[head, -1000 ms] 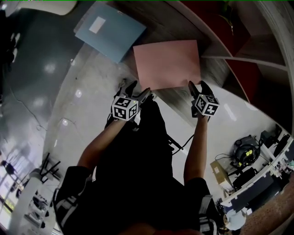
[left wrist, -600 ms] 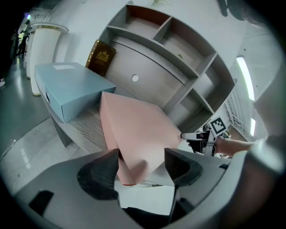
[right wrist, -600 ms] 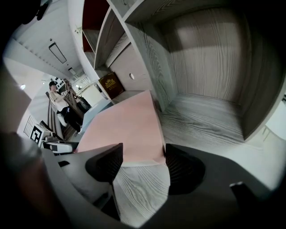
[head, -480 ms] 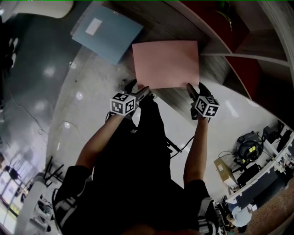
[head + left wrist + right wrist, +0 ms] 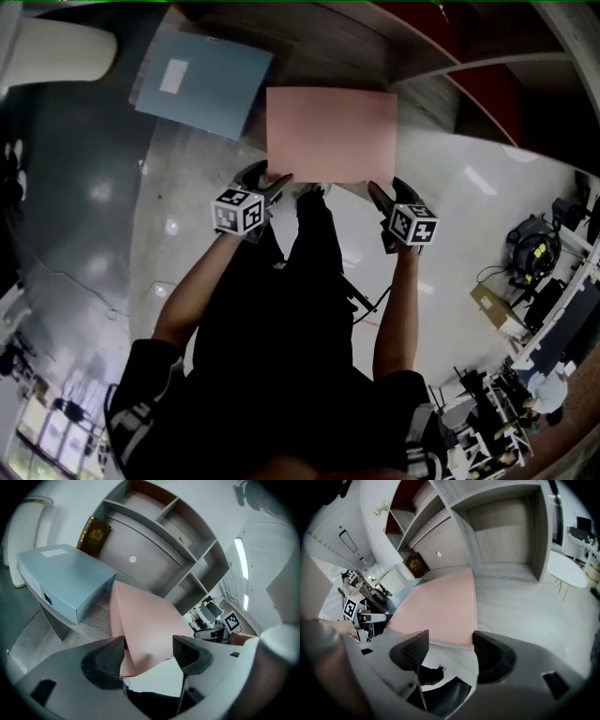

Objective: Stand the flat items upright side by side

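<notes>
A pink folder (image 5: 330, 133) lies flat on the desk (image 5: 511, 602), right at the front edge. A blue box file (image 5: 202, 80) lies flat too, just beside the pink folder, near the desk's left edge. A brown book (image 5: 93, 536) leans in the shelf behind them.

The left gripper (image 5: 147, 654) is at the folder's near left corner. Its jaws are spread wide, and the corner sits between them, but they do not squeeze it. The right gripper (image 5: 447, 649) is at the near right corner. Its jaws are spread wide too, and the folder's edge lies just in front of them.
</notes>
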### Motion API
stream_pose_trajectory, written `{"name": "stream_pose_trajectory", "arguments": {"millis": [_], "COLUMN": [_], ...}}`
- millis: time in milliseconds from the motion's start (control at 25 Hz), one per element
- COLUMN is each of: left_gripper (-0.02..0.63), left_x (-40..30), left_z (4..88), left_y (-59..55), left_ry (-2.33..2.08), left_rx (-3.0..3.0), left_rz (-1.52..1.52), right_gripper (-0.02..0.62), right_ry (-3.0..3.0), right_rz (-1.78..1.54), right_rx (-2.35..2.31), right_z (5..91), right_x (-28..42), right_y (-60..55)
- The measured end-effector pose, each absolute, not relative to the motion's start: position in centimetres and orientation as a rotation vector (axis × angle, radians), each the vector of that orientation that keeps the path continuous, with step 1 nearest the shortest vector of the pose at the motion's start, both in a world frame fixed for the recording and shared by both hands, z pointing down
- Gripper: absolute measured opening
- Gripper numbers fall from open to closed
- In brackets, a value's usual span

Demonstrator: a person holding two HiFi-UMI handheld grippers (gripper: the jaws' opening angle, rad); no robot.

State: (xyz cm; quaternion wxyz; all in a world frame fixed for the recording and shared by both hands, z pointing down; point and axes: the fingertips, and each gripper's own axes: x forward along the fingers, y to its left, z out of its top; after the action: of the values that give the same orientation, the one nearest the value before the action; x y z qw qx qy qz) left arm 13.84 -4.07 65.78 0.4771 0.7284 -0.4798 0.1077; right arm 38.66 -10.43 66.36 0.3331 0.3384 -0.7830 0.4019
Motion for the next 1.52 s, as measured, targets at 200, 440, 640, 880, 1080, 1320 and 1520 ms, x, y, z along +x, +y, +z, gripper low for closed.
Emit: {"name": "stream_pose_trajectory", "arguments": {"millis": [200,440,640,880,1080,1320,1520], "left_gripper": [0.313,0.313,0.313,0.313,0.313,0.31,0.156], "left_x": [12.5,9.9,9.7,9.8,9.3,7.1,6.5], "left_z": [65.5,66.4,66.8,66.7,65.1,60.3,53.5], "left_y": [-2.7,-2.7,-3.3,-3.3,-3.2,-1.2,1.8], "left_ry": [-1.053,-0.966,-0.941,-0.955,-0.998,-1.076,-1.169], "left_rx": [1.871,1.957,1.996,2.014,2.056,2.079,2.146], "left_rz": [0.35,0.437,0.457,0.434,0.419,0.302,0.094], "right_gripper": [0.31,0.31,0.31,0.31,0.31,0.31,0.31], "right_ry": [-2.009,-1.959,-1.962,-1.942,-1.908,-1.95,-2.007], "right_rz": [1.133,1.247,1.268,1.266,1.158,0.909,0.656], "right_rx": [1.042,1.179,1.3,1.44,1.527,1.475,1.394], "right_z": [65.2,66.3,66.4,66.9,64.9,61.6,59.3], "right_x": [38.0,35.5,35.1,35.7,36.0,34.6,32.0], "right_y": [-5.4,-0.3,0.5,0.8,1.6,3.4,3.4]}}
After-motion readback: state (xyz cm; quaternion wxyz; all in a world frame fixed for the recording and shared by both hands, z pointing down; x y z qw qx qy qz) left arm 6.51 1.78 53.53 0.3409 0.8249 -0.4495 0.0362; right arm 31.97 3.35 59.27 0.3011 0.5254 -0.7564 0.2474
